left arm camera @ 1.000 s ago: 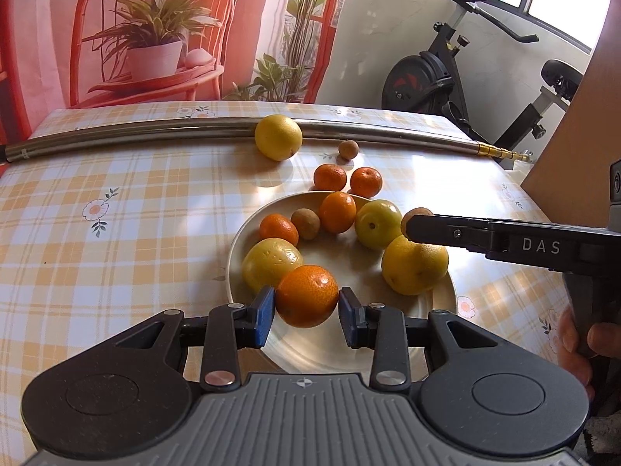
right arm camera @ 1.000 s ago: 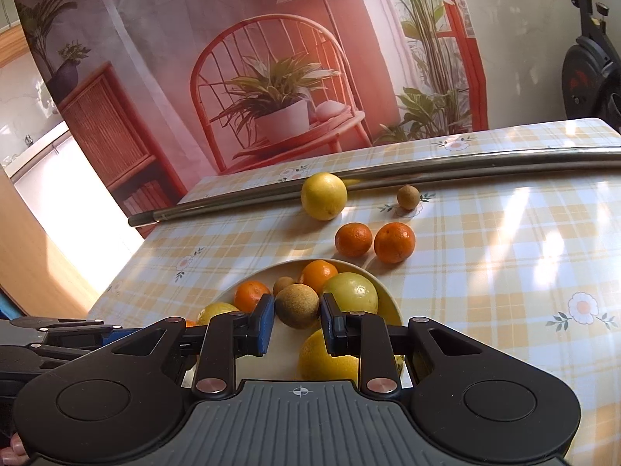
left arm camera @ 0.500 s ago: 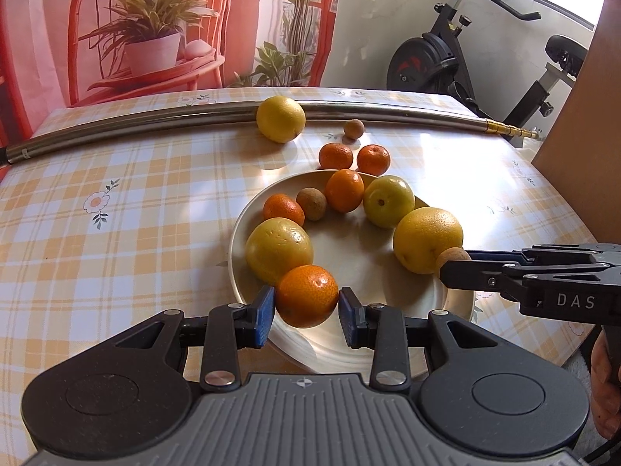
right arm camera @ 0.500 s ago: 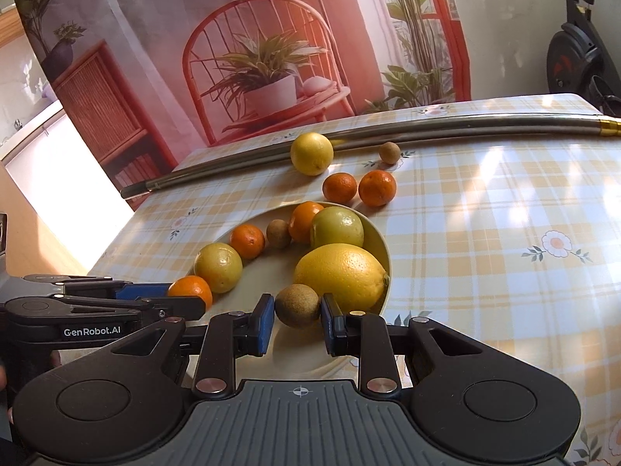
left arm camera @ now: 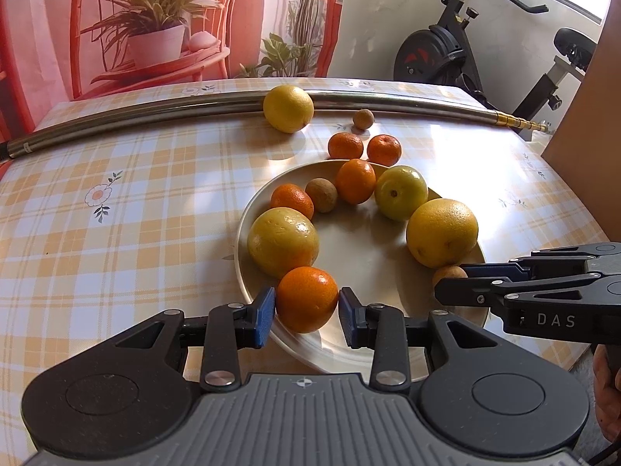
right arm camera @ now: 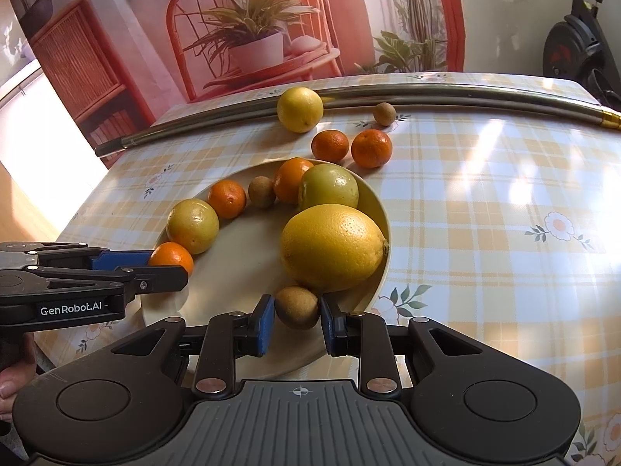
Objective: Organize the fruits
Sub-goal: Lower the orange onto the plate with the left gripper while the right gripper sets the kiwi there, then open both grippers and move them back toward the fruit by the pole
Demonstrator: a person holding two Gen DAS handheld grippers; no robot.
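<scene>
A pale round plate (left arm camera: 361, 256) (right arm camera: 233, 260) holds several fruits in an arc. My left gripper (left arm camera: 306, 312) is shut on an orange tangerine (left arm camera: 306, 299) (right arm camera: 170, 258) at the plate's near-left rim, next to a yellow-green fruit (left arm camera: 282, 241). My right gripper (right arm camera: 297, 316) is shut on a small brown kiwi (right arm camera: 297, 307) (left arm camera: 448, 273) low over the plate's near-right side, just in front of a big yellow lemon (right arm camera: 332, 246) (left arm camera: 442, 232). Both held fruits sit at or just above the plate surface.
Beyond the plate on the checked tablecloth lie two tangerines (left arm camera: 345, 145) (left arm camera: 384, 150), a small brown fruit (left arm camera: 363, 119) and a yellow citrus (left arm camera: 288, 108) against a long metal pole (left arm camera: 136, 110). An exercise bike (left arm camera: 446, 54) stands behind the table.
The right gripper carried the kiwi down and toward the plate's near side, in front of the lemon. The left gripper stayed nearly still with the tangerine.
</scene>
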